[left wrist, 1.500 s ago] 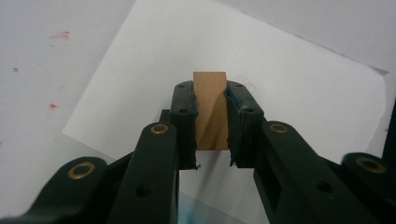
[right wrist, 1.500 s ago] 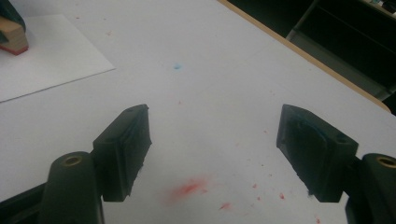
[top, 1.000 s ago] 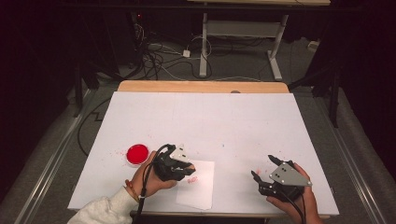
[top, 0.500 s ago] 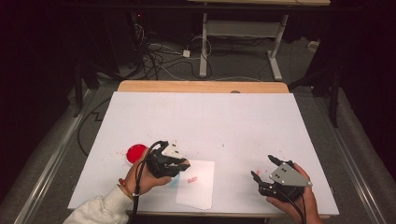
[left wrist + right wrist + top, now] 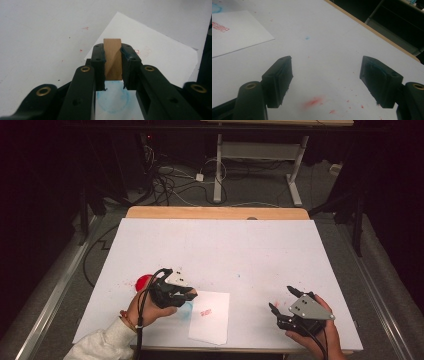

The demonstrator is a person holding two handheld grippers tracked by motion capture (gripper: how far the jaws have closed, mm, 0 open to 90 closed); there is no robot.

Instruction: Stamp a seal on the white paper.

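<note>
A: What was held by the left tool (image 5: 113,62), and where was it seen?

B: A wooden stamp block (image 5: 112,58) was clamped between its nearly closed jaws, at the centre of the left gripper view, over the sheet of paper (image 5: 210,316) at the lower middle of the high view. The right tool (image 5: 325,82) was held wide apart with nothing in it, above the desk (image 5: 322,32).

A: What could have gone wrong from there?

B: A smeared print could have been left if the block were set down tilted. The red ink pad (image 5: 144,281), lying left of the hand, could have been nudged. The unheld paper could have been dragged along with the block.
</note>
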